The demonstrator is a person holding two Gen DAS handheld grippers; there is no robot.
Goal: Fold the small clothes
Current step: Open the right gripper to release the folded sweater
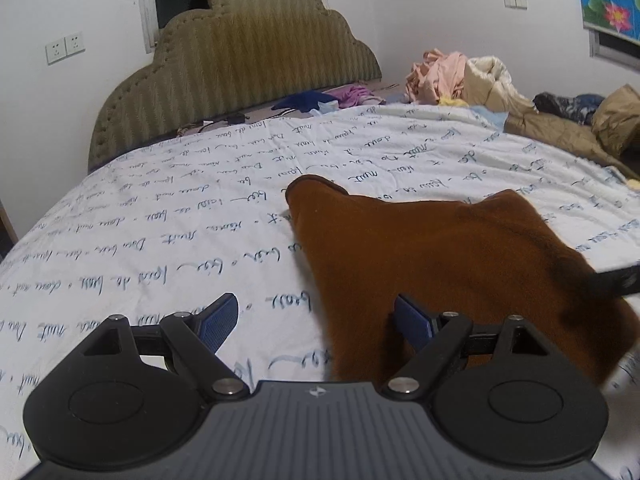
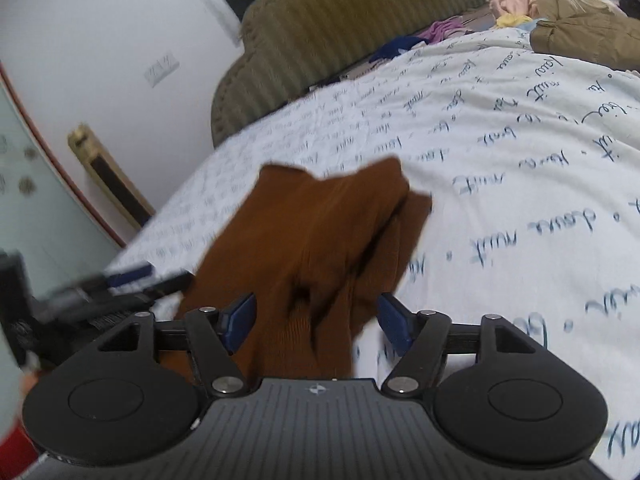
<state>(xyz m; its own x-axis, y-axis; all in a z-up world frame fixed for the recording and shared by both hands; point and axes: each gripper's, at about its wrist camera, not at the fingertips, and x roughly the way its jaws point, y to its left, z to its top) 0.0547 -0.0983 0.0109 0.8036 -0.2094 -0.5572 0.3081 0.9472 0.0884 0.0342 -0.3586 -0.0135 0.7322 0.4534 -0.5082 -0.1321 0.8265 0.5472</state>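
A small brown garment lies rumpled on the white bed sheet printed with blue script. My left gripper is open wide at the garment's left edge, its right finger over the cloth and its left finger over bare sheet. In the right wrist view the same brown garment runs forward between the fingers of my right gripper. Its jaws stand apart with a gap at the right pad, so it is open. The left gripper shows blurred at the left of that view. The right gripper shows dark at the left wrist view's right edge.
An olive padded headboard stands at the far end of the bed. A heap of pink and cream clothes and an olive quilted piece lie at the far right. A purple and a blue garment lie by the headboard. Left of the bed is a wall.
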